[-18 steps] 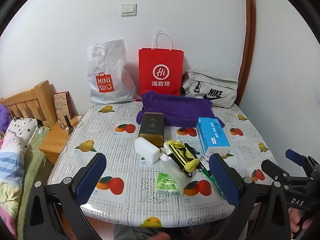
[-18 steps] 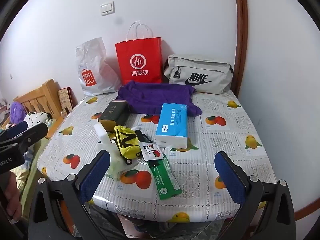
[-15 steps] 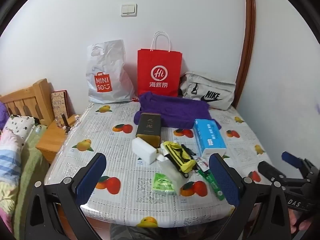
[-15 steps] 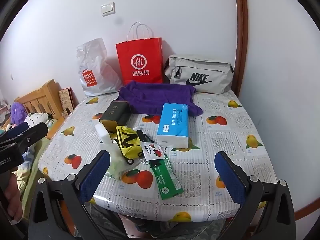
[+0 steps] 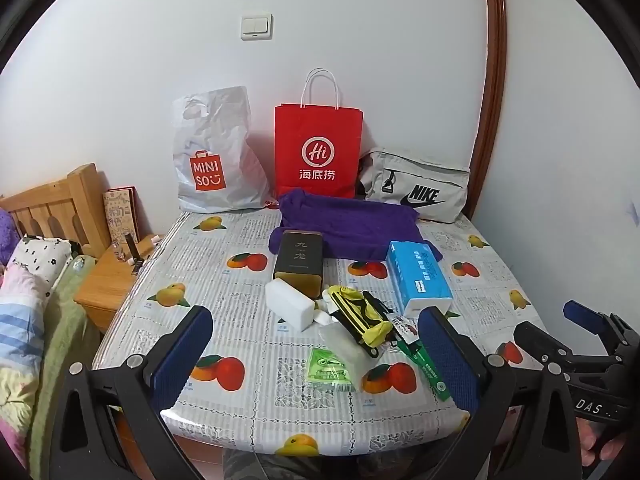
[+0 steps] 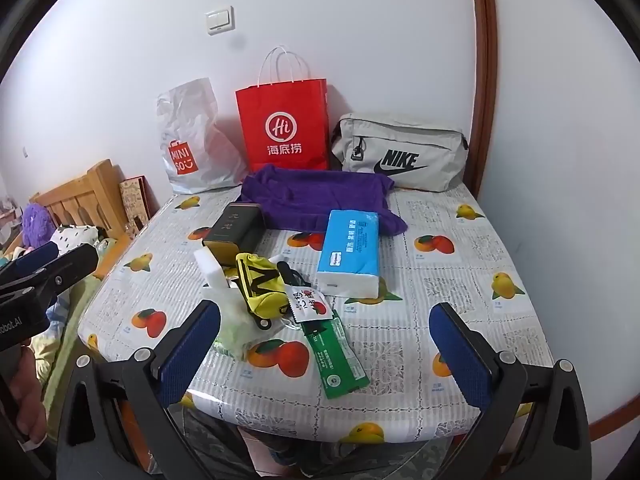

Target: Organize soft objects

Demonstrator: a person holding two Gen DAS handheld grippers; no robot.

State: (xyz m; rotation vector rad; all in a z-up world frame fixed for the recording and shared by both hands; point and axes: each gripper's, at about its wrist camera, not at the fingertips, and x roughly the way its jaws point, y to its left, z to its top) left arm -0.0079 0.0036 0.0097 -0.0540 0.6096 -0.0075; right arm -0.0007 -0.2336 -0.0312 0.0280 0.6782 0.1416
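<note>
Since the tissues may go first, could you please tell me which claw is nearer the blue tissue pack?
Right, as far as I can judge. The right claw hangs open before the table edge, the tissue pack just ahead. The left claw sits further left, the pack ahead to its right.

Table cover (image 6: 460, 280): glossy plastic sheet over fruit print. Purple towel (image 6: 320, 196): soft, matt cloth; red bag (image 6: 284, 128): smooth paper; tissue pack (image 6: 352, 248): shiny plastic wrap. Headboard (image 5: 52, 208): varnished wood; gripper pads (image 6: 460, 360): textured blue rubber-like surface.
</note>
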